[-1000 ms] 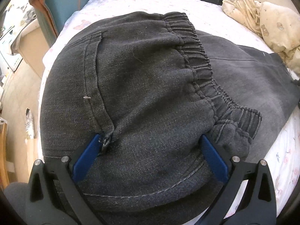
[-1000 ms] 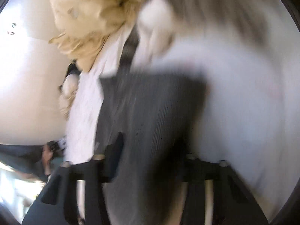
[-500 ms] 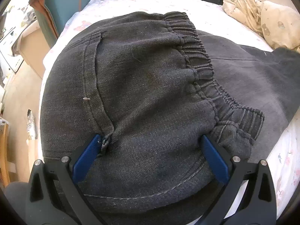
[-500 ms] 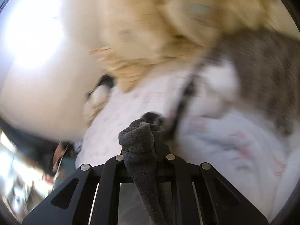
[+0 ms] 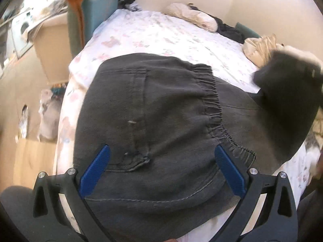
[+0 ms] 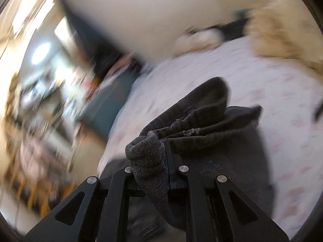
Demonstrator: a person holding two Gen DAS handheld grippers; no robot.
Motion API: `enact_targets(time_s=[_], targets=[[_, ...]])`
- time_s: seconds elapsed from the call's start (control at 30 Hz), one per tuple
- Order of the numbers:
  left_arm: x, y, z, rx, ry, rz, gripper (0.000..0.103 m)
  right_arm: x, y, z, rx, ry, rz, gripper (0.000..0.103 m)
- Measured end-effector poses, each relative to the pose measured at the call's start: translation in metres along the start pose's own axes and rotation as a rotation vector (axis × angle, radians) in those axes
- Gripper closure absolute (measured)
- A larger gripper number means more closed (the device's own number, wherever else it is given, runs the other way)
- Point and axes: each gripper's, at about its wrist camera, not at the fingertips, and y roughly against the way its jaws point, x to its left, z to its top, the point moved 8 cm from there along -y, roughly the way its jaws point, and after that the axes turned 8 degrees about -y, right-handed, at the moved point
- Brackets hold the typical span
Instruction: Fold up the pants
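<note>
Dark grey pants (image 5: 161, 121) lie on the flowered bed sheet (image 5: 161, 38), waistband (image 5: 214, 109) and back pocket up. My left gripper (image 5: 161, 161) is open, its blue pads spread over the seat of the pants near the front edge. My right gripper (image 6: 161, 153) is shut on the leg end of the pants (image 6: 149, 157) and holds it lifted above the bed. In the left wrist view that lifted leg end (image 5: 288, 92) shows raised and blurred at the right.
Beige bedding (image 5: 260, 48) and a pale pillow (image 5: 191, 16) lie at the far side of the bed. A teal chair (image 5: 90, 18) and a cardboard box (image 5: 52, 48) stand left of the bed. The right wrist view is motion-blurred.
My right gripper closed on the leg end and swung it up and toward the waistband. My left gripper pulled up and back slightly, still open.
</note>
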Motion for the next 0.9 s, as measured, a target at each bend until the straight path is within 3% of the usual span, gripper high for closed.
enact_targets(time_s=[0.1, 0.17, 0.2, 0.27, 0.3, 0.33, 0.37, 0.43, 0.5, 0.57, 0.63, 0.73, 0.8, 0.9], targets=[[0.01, 0.003, 0.001, -0.001, 0.037, 0.002, 0.001, 0.027, -0.046, -0.077, 0.214, 0.146, -0.014, 0.09], [0.015, 0.004, 0.001, -0.006, 0.062, -0.002, 0.001, 0.017, -0.071, -0.134, 0.371, 0.22, -0.118, 0.083], [0.015, 0.003, -0.001, -0.005, 0.07, -0.006, 0.001, 0.011, -0.078, -0.151, 0.418, 0.243, -0.163, 0.081], [0.016, 0.003, -0.002, 0.004, 0.076, -0.01, 0.001, 0.007, -0.074, -0.162, 0.404, 0.265, -0.188, 0.074], [0.015, 0.001, -0.003, 0.008, 0.075, -0.012, 0.001, 0.009, -0.069, -0.16, 0.403, 0.239, -0.158, 0.064], [0.014, 0.0, -0.003, 0.012, 0.072, -0.013, 0.001, 0.011, -0.065, -0.157, 0.428, 0.188, -0.115, 0.035], [0.013, -0.001, -0.002, 0.013, 0.067, -0.015, 0.001, 0.012, -0.061, -0.153, 0.455, 0.125, -0.075, 0.021], [0.012, -0.001, -0.001, 0.009, 0.062, -0.018, 0.001, 0.019, -0.047, -0.143, 0.436, 0.1, -0.024, 0.026], [0.012, -0.002, 0.001, 0.006, 0.063, -0.019, 0.001, 0.024, -0.032, -0.127, 0.356, 0.112, -0.029, 0.042], [0.012, -0.003, 0.001, 0.01, 0.064, -0.02, 0.001, 0.014, -0.035, -0.111, 0.323, 0.042, -0.066, 0.068], [0.011, -0.004, 0.001, 0.013, 0.061, -0.016, 0.001, -0.007, -0.049, -0.113, 0.338, -0.03, -0.147, 0.083], [0.006, -0.003, 0.003, 0.005, 0.04, -0.016, 0.001, -0.02, -0.086, -0.153, 0.471, -0.137, -0.167, 0.084], [0.002, -0.003, 0.002, 0.004, 0.024, -0.017, 0.001, -0.014, -0.092, -0.163, 0.437, -0.109, -0.205, 0.081], [-0.003, -0.005, 0.001, 0.01, 0.009, -0.032, 0.001, -0.002, -0.091, -0.159, 0.461, -0.214, -0.105, 0.081]])
